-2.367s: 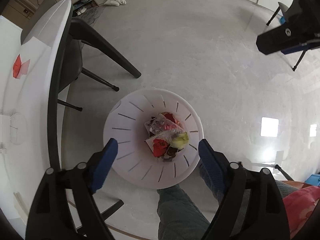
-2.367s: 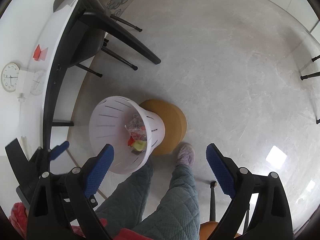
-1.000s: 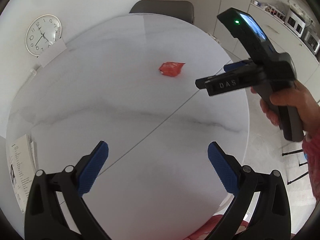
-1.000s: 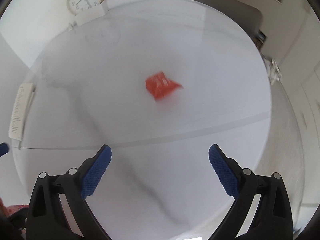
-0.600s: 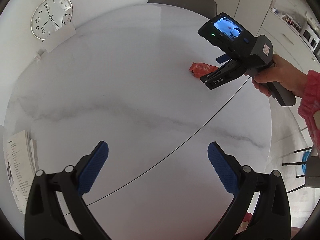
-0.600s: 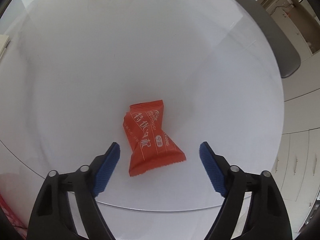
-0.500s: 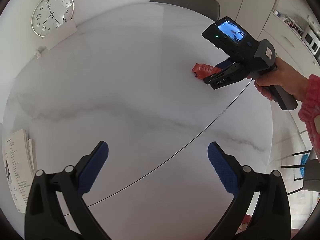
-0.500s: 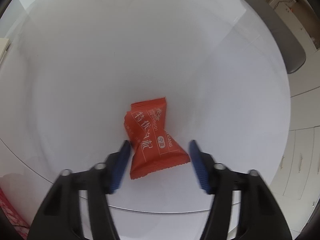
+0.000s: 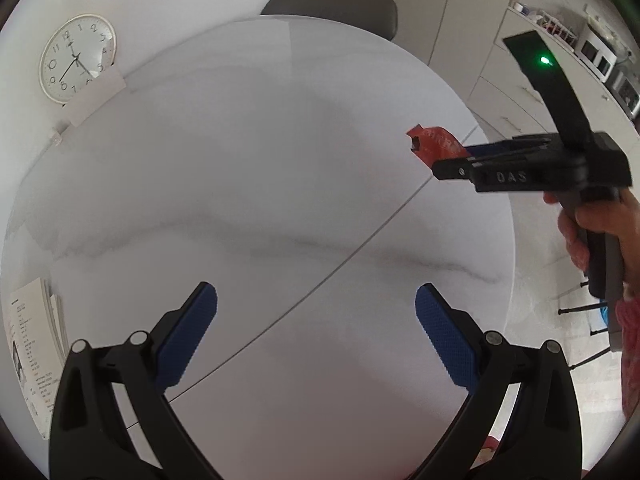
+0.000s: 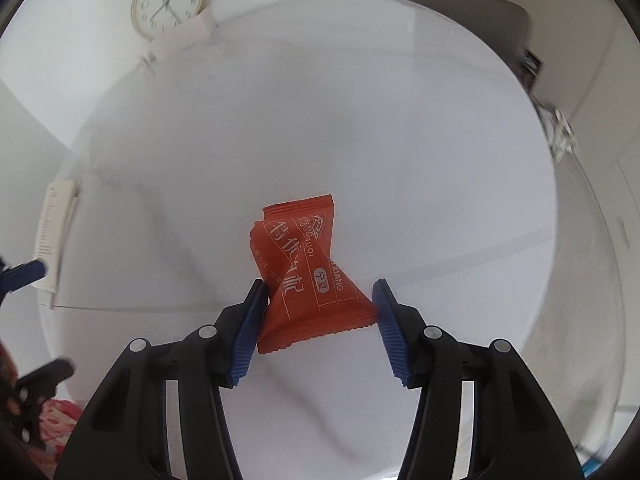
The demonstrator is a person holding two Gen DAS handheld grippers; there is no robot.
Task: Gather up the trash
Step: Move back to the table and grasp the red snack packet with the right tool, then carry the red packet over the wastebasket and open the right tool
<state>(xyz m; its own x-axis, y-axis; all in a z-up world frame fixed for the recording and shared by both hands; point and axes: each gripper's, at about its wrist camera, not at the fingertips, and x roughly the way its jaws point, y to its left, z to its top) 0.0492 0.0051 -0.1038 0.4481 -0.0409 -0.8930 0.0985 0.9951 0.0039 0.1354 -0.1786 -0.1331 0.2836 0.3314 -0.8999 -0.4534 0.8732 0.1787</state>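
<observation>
Above the round white table (image 9: 248,184), the left wrist view shows the left gripper (image 9: 316,320) with its tongs spread wide and nothing between them, while off to the right the right gripper (image 9: 448,160) reaches in over the table with a red wrapper (image 9: 434,146) sticking out past its tips, seemingly lifted clear of the surface. The right wrist view gives what that side angle hides: the right gripper (image 10: 318,308) has its blue pads (image 10: 250,328) pressed against the wrapper's (image 10: 304,268) lower end from both sides, the packet twisted and creased between them. It looks light, thin and crinkly, likely slick film, so a hold across the fuller body seems safer than the flat sealed edge. A wall clock (image 10: 166,2) and papers (image 9: 34,356) at the table's left edge show too.
</observation>
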